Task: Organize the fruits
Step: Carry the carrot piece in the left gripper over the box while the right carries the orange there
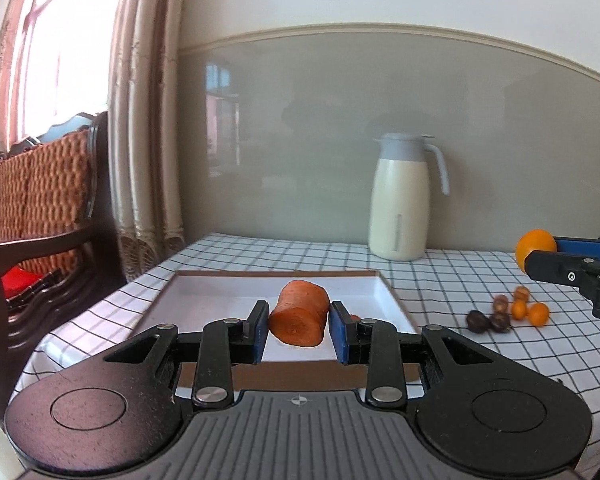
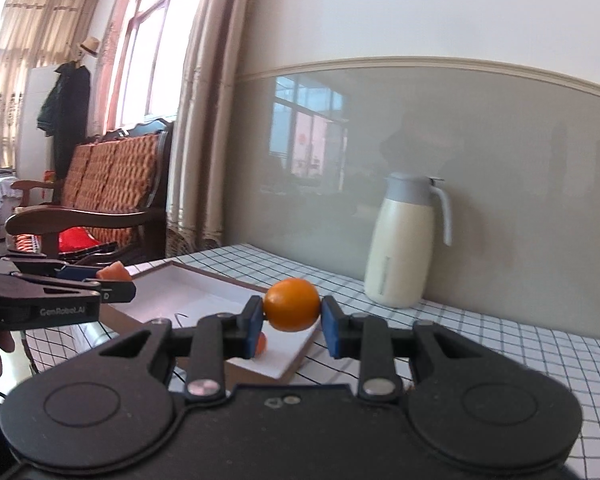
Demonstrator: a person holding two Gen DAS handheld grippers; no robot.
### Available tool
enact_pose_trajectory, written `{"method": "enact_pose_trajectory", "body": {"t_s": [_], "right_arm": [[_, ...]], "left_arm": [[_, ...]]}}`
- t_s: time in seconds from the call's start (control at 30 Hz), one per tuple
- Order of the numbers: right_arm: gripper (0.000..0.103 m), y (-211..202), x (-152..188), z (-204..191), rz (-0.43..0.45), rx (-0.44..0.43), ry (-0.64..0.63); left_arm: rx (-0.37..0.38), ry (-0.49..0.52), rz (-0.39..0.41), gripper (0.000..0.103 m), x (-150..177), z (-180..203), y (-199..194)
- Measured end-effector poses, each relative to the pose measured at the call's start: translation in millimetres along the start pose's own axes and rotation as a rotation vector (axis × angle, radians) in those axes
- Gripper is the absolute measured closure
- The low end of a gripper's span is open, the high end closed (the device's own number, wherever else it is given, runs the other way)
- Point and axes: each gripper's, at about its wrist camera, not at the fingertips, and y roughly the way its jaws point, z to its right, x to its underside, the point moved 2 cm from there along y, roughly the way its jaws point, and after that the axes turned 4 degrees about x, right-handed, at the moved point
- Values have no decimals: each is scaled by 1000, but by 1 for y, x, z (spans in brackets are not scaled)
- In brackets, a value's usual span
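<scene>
Both grippers carry fruit over the tray (image 1: 391,300)—the left gripper (image 1: 298,322) clenches the carrot chunk (image 1: 300,318), long axis pointing away, mid-frame, while the right gripper (image 2: 292,316) pinches the orange (image 2: 292,304) above the tray's near corner.

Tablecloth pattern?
White tablecloth with a thin dark grid check; clearest in the left wrist view.

A stubby orange carrot chunk (image 1: 298,318), cut face forward, hangs over the white tray (image 1: 383,296). A round orange (image 2: 292,304) is held aloft. Small kumquats (image 1: 529,311) and dark nuts (image 1: 487,320) cluster at three o'clock of the tray.
</scene>
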Motion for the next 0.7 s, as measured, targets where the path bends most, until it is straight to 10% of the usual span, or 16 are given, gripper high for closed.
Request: {"method": "enact_pose_trajectory", "body": {"t_s": [0.7], "right_arm": [[80, 65, -25, -8, 17, -22, 39]], "left_arm": [[-121, -72, 32, 70, -20, -63, 46]]}}
